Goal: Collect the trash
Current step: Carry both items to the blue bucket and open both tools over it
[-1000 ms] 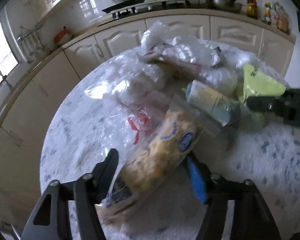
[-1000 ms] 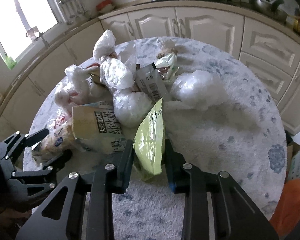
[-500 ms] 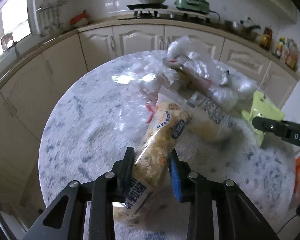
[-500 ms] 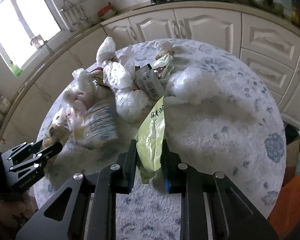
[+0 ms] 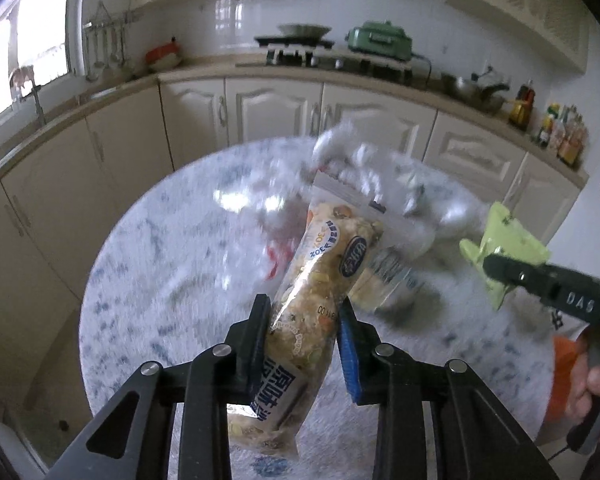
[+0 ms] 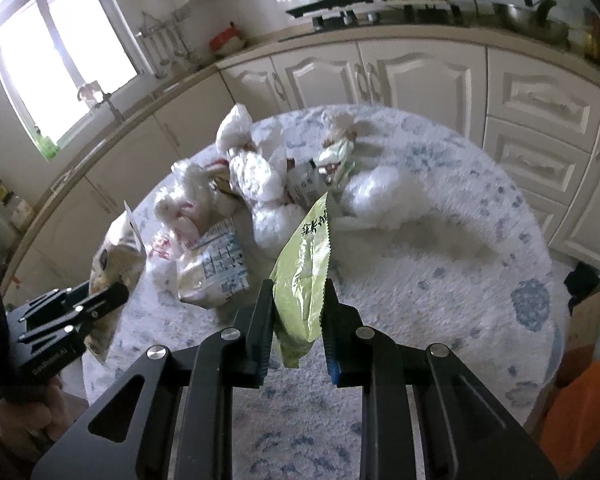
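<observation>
Left gripper (image 5: 304, 338): fingers closed in from both sides, clamped on a snack bag (image 5: 320, 280), which is held raised and tilted up to the right. Right gripper (image 6: 298, 320): fingers pressed against a green packet (image 6: 304, 276), which is held upright between them. Both grippers are kept well apart, side by side. A bare hand (image 5: 596, 380) is seen wrapped round the right gripper's handle.

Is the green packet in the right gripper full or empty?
It looks empty or nearly so: the green packet hangs flat and creased between the right gripper fingers, with no bulge visible.
</observation>
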Action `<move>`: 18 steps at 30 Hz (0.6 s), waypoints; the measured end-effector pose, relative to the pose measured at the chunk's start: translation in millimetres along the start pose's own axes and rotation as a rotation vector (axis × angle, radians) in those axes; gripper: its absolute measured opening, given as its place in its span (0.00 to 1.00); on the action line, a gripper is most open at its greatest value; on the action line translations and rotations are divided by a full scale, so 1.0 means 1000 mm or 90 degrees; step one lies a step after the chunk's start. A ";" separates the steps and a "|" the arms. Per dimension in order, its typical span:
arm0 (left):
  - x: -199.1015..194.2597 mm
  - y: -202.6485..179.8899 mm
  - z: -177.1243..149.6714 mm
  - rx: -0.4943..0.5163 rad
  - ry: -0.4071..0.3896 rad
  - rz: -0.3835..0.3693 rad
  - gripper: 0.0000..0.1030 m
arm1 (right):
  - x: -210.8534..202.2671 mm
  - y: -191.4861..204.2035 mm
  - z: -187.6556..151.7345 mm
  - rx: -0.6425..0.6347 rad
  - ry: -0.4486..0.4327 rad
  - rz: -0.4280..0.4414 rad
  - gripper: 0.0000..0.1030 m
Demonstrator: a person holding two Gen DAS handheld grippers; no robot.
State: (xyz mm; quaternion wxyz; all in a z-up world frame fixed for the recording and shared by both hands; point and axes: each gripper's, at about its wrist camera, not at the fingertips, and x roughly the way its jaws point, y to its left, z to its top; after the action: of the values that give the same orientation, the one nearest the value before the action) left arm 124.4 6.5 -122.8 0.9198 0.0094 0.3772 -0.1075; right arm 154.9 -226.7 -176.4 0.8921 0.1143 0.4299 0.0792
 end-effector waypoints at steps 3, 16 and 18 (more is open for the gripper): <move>-0.017 -0.005 0.010 -0.005 -0.028 -0.006 0.27 | -0.014 -0.003 0.004 0.000 -0.021 0.003 0.21; -0.062 -0.070 0.044 0.043 -0.129 -0.072 0.27 | -0.100 -0.046 0.026 0.032 -0.150 -0.023 0.21; -0.062 -0.087 0.046 0.057 -0.135 -0.094 0.27 | -0.115 -0.060 0.026 0.045 -0.170 -0.038 0.21</move>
State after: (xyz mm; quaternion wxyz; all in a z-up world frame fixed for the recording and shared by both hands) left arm 95.2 -71.5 -40.8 0.9429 0.0113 0.2720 -0.1918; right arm 106.5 -315.7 -91.2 0.9388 0.1425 0.3129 0.0214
